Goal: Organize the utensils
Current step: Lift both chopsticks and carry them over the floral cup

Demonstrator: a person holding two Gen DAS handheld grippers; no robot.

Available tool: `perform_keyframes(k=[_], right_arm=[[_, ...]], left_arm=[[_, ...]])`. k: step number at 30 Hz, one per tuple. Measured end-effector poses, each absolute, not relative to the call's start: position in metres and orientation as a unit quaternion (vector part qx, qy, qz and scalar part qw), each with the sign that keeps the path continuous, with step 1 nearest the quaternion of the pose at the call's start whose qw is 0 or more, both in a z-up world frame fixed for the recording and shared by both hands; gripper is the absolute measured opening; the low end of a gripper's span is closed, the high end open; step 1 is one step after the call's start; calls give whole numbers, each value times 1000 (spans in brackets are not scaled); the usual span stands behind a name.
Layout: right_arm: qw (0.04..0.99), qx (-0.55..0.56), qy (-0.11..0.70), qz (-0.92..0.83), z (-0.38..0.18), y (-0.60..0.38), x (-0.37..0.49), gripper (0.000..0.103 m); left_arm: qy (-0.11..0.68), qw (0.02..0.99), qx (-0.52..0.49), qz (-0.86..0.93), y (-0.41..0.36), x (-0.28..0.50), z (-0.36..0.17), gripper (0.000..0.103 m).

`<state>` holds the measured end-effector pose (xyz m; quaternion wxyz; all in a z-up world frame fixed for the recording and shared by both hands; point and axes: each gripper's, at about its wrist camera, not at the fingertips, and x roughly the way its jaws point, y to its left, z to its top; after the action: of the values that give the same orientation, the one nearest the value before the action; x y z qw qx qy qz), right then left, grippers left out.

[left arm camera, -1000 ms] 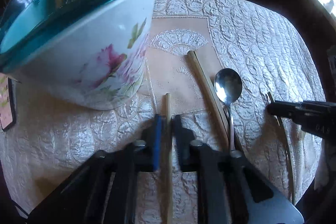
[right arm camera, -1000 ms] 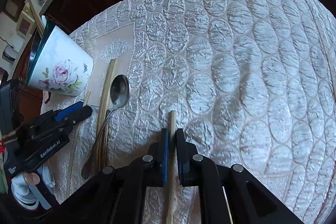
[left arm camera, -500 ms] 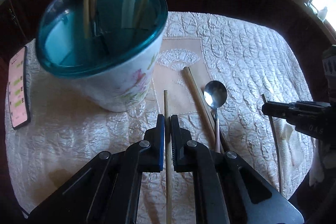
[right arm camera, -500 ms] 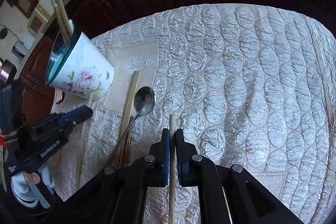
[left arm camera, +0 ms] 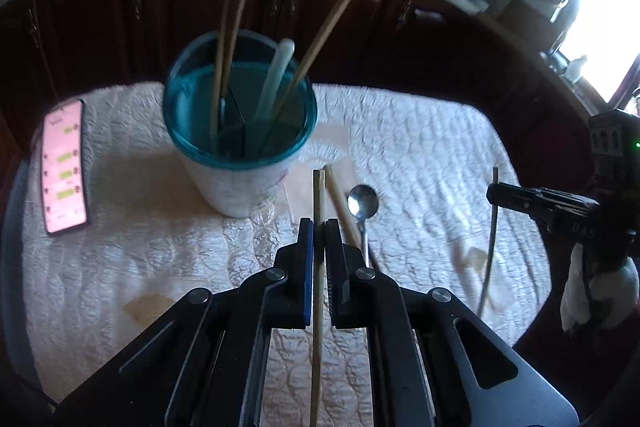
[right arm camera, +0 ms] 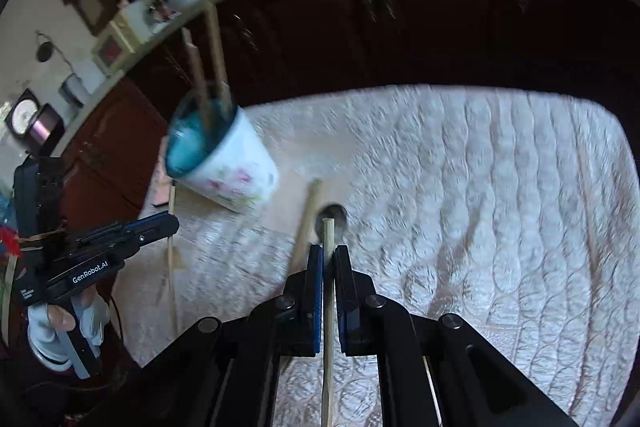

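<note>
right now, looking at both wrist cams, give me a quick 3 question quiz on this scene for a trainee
1. True or false: the left gripper and the right gripper each grip a chopstick.
2. Multiple choice: where is the metal spoon? A) standing in the cup B) lying on the tablecloth C) held by the right gripper
3. Fill in: the lit phone lies on the tablecloth to the ____ of the floral cup in the left wrist view.

Key
1. True. Each pair of jaws is closed on a thin wooden stick.
2. B. It lies beside a loose chopstick, right of the cup.
3. Left.
</note>
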<state>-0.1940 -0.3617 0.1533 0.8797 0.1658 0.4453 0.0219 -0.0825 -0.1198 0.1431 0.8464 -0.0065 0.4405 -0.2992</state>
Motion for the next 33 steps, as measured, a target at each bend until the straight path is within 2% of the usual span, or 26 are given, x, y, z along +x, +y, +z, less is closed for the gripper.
perform_keyframes(k=[22,33], right_arm=[[928,114,348,68,265,-310,-188,5],[939,101,317,83,296,-287,-166,5]], left_arm=[[348,889,-19,-299,-56,-118,244,4],[328,902,-4,-282,-54,-111,261,4]])
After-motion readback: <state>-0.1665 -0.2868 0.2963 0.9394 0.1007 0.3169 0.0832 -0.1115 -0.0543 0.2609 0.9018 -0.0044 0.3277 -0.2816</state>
